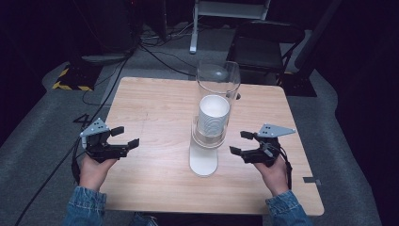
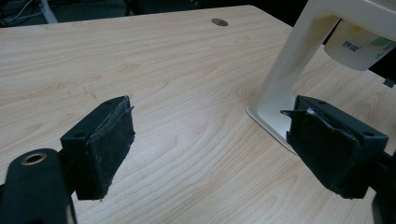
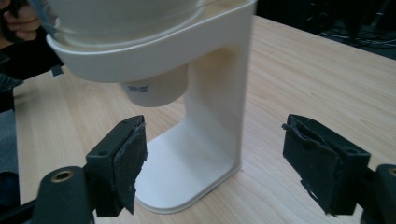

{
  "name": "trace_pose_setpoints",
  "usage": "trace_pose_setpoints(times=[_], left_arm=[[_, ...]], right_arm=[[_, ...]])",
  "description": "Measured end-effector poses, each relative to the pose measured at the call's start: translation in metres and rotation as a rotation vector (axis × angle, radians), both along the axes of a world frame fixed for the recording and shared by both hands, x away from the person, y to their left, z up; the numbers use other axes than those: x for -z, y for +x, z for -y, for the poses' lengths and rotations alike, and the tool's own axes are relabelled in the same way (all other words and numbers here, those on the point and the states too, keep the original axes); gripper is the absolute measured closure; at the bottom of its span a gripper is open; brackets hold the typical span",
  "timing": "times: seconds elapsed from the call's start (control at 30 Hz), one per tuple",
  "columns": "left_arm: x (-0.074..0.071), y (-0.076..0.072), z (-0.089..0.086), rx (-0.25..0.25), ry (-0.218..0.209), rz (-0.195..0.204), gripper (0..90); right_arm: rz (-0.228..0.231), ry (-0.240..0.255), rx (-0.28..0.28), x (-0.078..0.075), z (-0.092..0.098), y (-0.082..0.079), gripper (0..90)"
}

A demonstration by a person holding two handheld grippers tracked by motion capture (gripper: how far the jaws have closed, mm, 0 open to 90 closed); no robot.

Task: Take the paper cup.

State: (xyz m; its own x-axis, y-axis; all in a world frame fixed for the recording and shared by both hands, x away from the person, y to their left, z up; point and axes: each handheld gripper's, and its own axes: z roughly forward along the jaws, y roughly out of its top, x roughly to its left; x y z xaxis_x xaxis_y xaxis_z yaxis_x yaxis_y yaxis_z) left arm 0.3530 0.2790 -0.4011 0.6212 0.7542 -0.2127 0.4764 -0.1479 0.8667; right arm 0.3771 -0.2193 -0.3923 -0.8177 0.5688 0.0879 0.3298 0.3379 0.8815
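Note:
A cream cup dispenser stand [image 1: 203, 160] rises at the middle of the wooden table [image 1: 155, 103], carrying a clear tube [image 1: 218, 80] with a stack of white paper cups [image 1: 214, 117] inside. The bottom cup [image 3: 156, 88] pokes out under the stand's ring [image 3: 140, 56]. My left gripper [image 1: 124, 136] is open, left of the stand, nothing between its pads [image 2: 112, 144]. On the other side my right gripper [image 1: 241, 142] is open too and points at the stand's base [image 3: 187, 172]. In the left gripper view the stand's column [image 2: 292, 70] and a cup [image 2: 357, 44] sit at the upper right.
A small round hole [image 2: 219, 22] marks the table's far edge. Beyond the table stand a black folding chair [image 1: 263, 44], a white stand leg [image 1: 194, 28] and cables on grey floor [image 1: 155, 56]. A yellow-black striped strip [image 1: 66, 80] lies at the left.

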Motion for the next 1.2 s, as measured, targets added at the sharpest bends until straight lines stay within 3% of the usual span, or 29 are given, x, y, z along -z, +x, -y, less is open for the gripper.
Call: trace_pose_setpoints(times=[0.23, 0.37, 0.63, 0.87, 1.0, 1.1, 1.2], left_arm=[[0.002, -0.001, 0.001, 0.001, 0.009, -0.006, 14.7], [0.003, -0.001, 0.001, -0.004, 0.006, -0.012, 14.7], [0.006, -0.001, 0.001, -0.01, 0.002, -0.018, 14.7], [0.008, -0.001, -0.001, -0.017, -0.004, -0.023, 14.7], [0.008, -0.001, -0.001, -0.022, -0.006, -0.025, 14.7], [0.008, -0.001, -0.003, -0.03, -0.01, -0.022, 14.7], [0.008, -0.001, -0.004, -0.035, -0.014, -0.023, 14.7]], right_arm=[[-0.001, -0.017, -0.097, 0.006, -0.028, -0.005, 20.0], [-0.013, -0.039, -0.121, 0.011, -0.045, -0.002, 18.1], [0.045, 0.002, -0.089, 0.02, -0.067, 0.007, 15.3], [0.06, 0.053, -0.066, 0.028, -0.078, 0.01, 16.8], [0.069, 0.066, -0.057, 0.029, -0.08, 0.011, 22.3], [0.084, 0.065, -0.049, 0.029, -0.08, 0.01, 34.4], [0.08, 0.065, -0.054, 0.029, -0.079, 0.01, 35.1]])
